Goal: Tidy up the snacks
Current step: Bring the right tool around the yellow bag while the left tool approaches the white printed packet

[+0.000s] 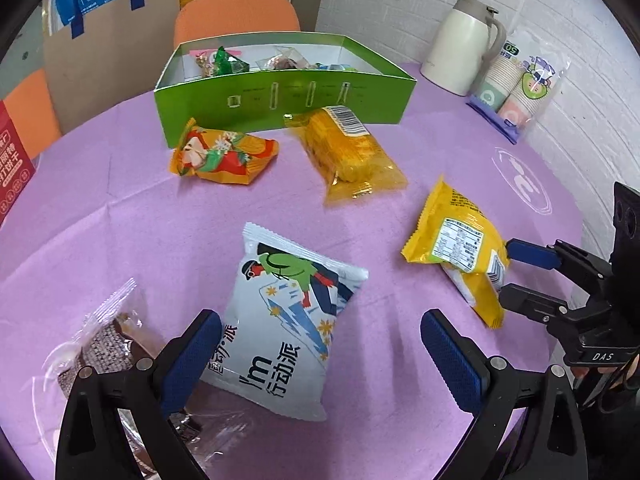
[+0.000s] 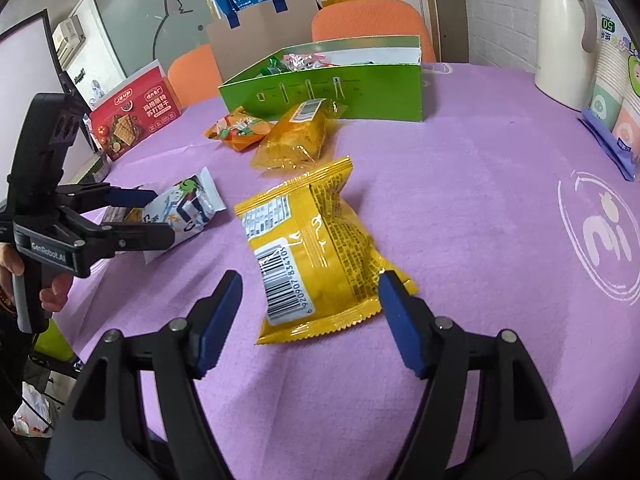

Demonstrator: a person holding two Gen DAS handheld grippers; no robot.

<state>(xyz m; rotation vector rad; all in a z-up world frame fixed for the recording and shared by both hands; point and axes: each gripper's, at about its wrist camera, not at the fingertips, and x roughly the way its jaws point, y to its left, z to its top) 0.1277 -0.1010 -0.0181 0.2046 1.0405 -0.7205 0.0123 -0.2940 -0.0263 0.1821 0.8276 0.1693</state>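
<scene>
Both claws are wide open, holding nothing. The left gripper straddles the white snack pack; the right gripper brackets the yellow pack. Further back, nearer the green box, lie a clear yellow cracker pack and an orange pack. Small snacks already sit inside the box.

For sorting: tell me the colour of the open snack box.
The snack box is bright green outside, white inside; it shows best in the left wrist view.
</scene>
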